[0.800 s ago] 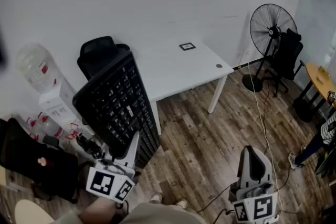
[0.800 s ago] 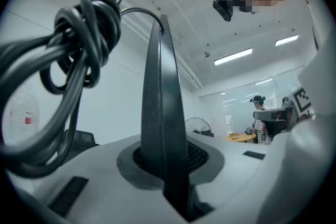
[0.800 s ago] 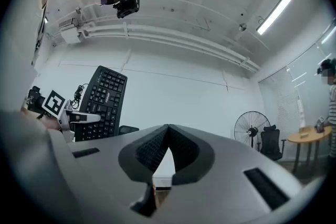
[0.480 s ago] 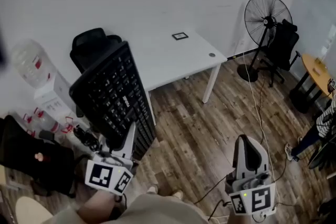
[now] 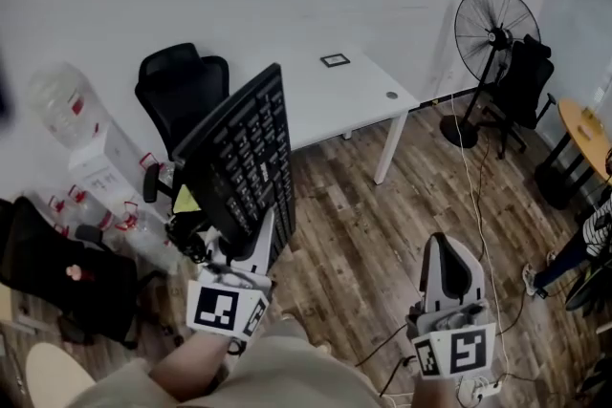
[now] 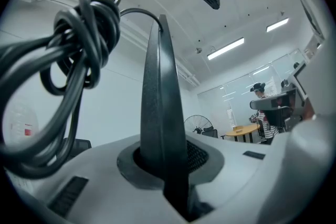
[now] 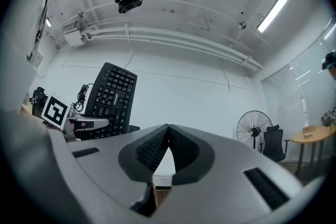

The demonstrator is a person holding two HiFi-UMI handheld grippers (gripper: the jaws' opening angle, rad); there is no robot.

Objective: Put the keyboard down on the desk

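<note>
1. The keyboard (image 5: 244,167) is a flat black plastic slab with rows of raised keys. It stands nearly on edge in the air, above the floor and in front of the desk, not on it.
2. Its dark rubbery cable (image 6: 73,60) hangs bundled in loose loops beside its top edge.
3. The left gripper (image 5: 244,253) clamps the keyboard's lower edge. Its ribbed pads press narrowly on the thin slab.
4. The right gripper (image 5: 449,253) is well apart, over the floor. Its textured pads meet at the tips with nothing between them.
5. The desk (image 5: 335,100) is a smooth white rectangle on white legs.
6. A black office chair (image 5: 177,86) stands beside the desk.
7. The floor (image 5: 354,244) is wood-grain plank.
</note>
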